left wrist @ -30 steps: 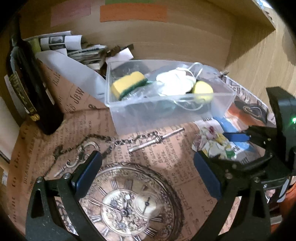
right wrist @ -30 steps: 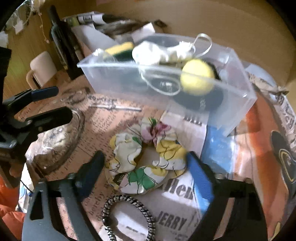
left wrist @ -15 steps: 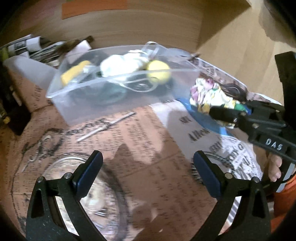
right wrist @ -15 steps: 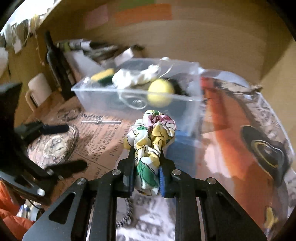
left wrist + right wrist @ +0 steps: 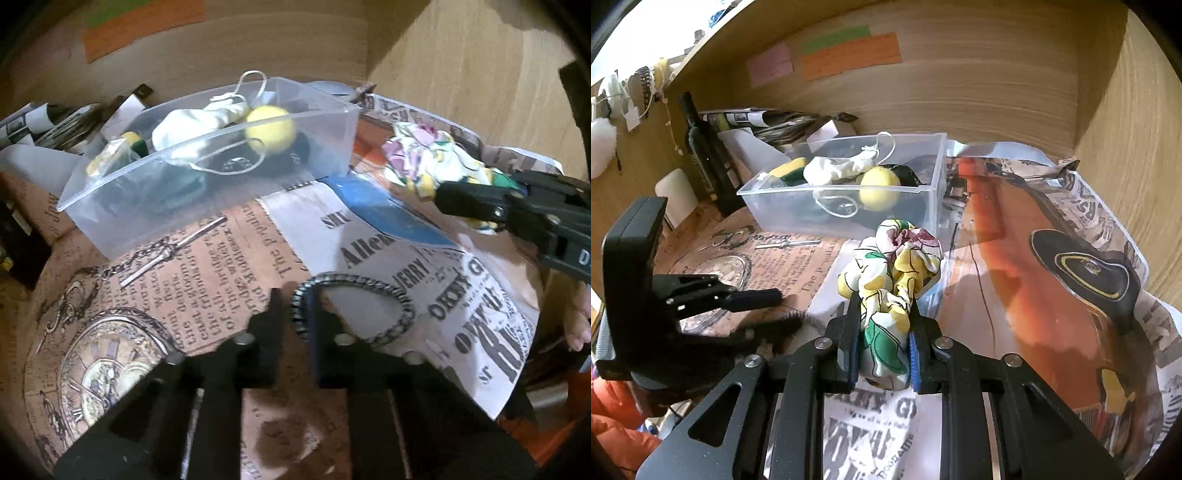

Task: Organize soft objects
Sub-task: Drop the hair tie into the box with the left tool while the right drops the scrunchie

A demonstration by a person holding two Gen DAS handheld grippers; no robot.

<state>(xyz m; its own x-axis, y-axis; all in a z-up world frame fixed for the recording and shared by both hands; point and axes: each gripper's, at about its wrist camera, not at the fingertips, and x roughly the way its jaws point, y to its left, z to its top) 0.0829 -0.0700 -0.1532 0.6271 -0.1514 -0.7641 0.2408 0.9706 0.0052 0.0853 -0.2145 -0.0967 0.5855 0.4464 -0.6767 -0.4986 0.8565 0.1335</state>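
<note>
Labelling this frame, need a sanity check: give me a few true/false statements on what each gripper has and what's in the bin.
1. The right gripper is clamped on the floral scrunchie. True.
2. The scrunchie is already inside the clear plastic bin. False: it is held outside the bin, in front of its near wall.
3. The left gripper is closed on the dark coiled hair tie. True: its fingers pinch the tie's left end.
4. The bin is empty. False: it holds a yellow ball, a white cloth item and a yellow-green sponge.
5. A dark bottle stands left of the bin in the right wrist view. True.
</note>
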